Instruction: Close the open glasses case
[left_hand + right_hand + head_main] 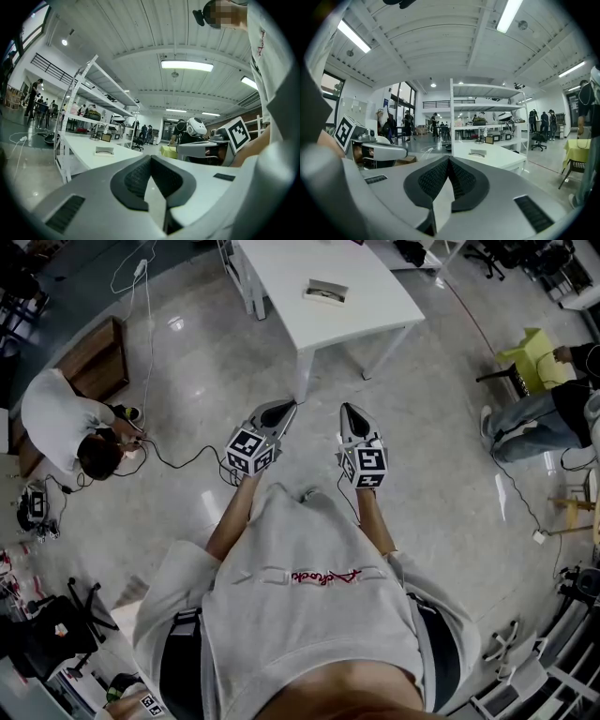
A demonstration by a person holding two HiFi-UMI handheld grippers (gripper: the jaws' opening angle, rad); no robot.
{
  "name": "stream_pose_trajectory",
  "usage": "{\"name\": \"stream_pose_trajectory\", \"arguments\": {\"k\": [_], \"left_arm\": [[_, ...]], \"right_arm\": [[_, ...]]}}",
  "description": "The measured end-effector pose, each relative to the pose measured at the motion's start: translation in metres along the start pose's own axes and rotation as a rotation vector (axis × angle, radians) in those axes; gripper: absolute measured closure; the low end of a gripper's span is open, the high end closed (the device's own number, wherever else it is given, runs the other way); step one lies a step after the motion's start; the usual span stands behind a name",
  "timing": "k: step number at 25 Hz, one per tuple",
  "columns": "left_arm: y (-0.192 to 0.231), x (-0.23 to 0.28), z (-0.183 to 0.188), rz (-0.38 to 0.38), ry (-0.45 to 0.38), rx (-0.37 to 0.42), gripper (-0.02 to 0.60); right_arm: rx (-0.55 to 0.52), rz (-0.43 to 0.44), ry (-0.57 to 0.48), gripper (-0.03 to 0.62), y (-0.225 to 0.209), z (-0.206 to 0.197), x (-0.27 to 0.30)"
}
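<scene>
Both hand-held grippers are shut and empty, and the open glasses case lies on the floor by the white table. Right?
Not the floor: the head view shows the pale open glasses case lying on top of the white table. The rest stands.

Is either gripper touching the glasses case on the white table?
No, the glasses case lies on the white table, well apart from the left gripper and the right gripper.

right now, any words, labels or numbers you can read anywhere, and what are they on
Nothing reads clearly.
Red script on the grey sweatshirt: upside down and too small to read.
Cubes on the left gripper and right gripper: black-and-white square markers, no words.
Glasses case on the white table: no print can be made out.
</scene>
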State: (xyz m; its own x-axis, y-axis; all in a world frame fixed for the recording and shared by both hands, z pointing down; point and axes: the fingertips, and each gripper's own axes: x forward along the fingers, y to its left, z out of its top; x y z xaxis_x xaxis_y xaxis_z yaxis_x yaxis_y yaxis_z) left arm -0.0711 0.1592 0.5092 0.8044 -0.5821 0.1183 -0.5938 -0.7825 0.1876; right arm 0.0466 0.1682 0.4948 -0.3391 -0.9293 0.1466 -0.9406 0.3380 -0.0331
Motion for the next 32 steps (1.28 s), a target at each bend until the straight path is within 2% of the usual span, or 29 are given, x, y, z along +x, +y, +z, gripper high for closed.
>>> {"name": "stream_pose_trajectory", "arguments": {"k": [10,32], "left_arm": [[-0.005,0.006,0.0,0.01,-0.001,0.004,0.557],[-0.036,0.021,-0.007,0.062,-0.002,0.015,0.557]], "right_arm": [[-0.018,0.003,-0.012,0.569,-0.008,0.001,-0.002],[-0.045,0.078,-0.017,0.569,-0.027,-0.005,-0.017]]}}
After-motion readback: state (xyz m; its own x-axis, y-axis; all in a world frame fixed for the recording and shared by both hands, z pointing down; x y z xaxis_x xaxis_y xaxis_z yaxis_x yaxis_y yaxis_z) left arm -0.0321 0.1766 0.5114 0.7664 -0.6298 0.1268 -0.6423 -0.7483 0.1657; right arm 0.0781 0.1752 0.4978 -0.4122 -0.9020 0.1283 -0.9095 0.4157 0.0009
